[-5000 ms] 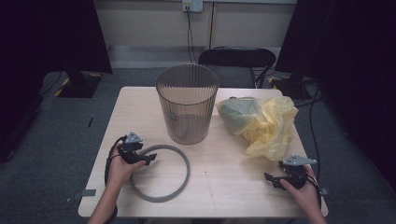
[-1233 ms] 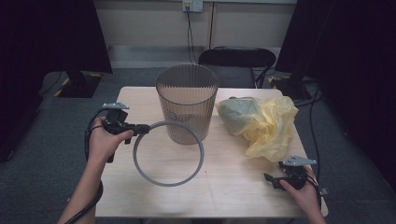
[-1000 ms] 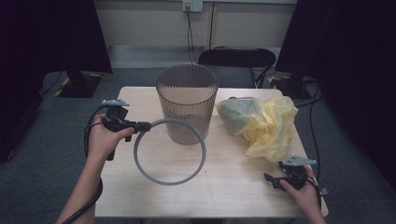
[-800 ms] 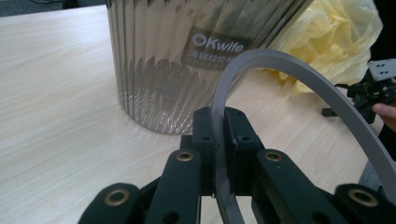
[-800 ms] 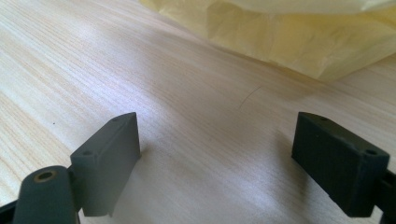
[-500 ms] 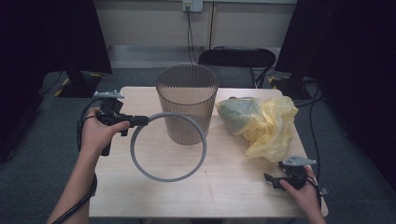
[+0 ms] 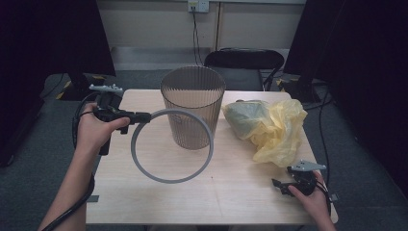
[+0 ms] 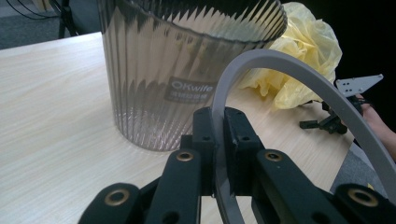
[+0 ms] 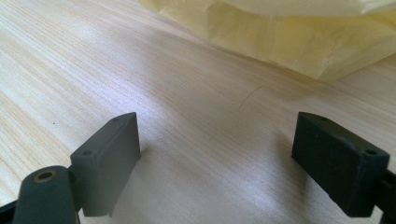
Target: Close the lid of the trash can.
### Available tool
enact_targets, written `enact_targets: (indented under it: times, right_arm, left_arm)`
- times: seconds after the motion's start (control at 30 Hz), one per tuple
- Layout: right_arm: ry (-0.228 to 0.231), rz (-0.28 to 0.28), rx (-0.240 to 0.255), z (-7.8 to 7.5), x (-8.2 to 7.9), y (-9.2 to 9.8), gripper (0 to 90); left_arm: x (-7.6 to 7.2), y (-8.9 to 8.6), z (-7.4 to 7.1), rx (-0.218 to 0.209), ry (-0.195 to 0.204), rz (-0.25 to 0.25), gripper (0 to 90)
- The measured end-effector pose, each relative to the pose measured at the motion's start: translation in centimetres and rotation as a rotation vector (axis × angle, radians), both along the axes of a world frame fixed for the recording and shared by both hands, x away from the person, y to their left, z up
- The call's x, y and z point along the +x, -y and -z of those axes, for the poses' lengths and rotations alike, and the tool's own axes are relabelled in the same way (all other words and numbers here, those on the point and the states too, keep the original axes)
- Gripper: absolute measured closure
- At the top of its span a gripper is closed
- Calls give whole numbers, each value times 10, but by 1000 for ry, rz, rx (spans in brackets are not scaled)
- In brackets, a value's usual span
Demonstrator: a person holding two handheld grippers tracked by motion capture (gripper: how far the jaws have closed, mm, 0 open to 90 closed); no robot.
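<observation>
— Pale wood ran across the whole counter [image 7: 159, 202], with dark curtains on both sides and a black chair [image 7: 243, 60] behind it. What did you have in hand?

— I had the left claw [image 8: 220, 140] pressed tight on the grey ring [image 7: 171, 144], the band pinched edge-on between its two pads. I was holding it up off the counter, tilted, out from the left side toward the middle.

— And where was the ring against the bin?

— From the high view its far arc crossed in front of the ribbed, see-through waste bin [image 7: 192, 106], which stood upright at the back middle of the counter. From the left claw's camera, the ring curved up and over to the right, with the bin just behind it. I couldn't tell whether the two touched.

— What about your other hand?

— My right claw [image 9: 219, 158] was low at the front right corner, jaws spread wide with only bare wood between them. The crumpled yellow plastic bag [image 7: 274, 127] lay just beyond it, right of the bin.
</observation>
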State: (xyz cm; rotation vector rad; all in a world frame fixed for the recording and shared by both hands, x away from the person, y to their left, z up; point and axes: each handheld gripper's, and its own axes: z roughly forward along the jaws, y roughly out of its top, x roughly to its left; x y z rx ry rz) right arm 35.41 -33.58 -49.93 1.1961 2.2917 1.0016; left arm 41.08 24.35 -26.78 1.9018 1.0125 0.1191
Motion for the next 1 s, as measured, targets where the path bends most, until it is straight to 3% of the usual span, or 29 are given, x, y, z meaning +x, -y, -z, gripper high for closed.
enact_targets:
  times: [0.5, 1.0]
  right_arm:
    - [2, 0, 1, 0, 0, 0, 143]
    - [2, -1, 1, 0, 0, 0, 143]
  left_arm:
    - [4, -4, -29, -8, -3, -38, 840]
    - [42, -7, -38, -27, -27, -126, 840]
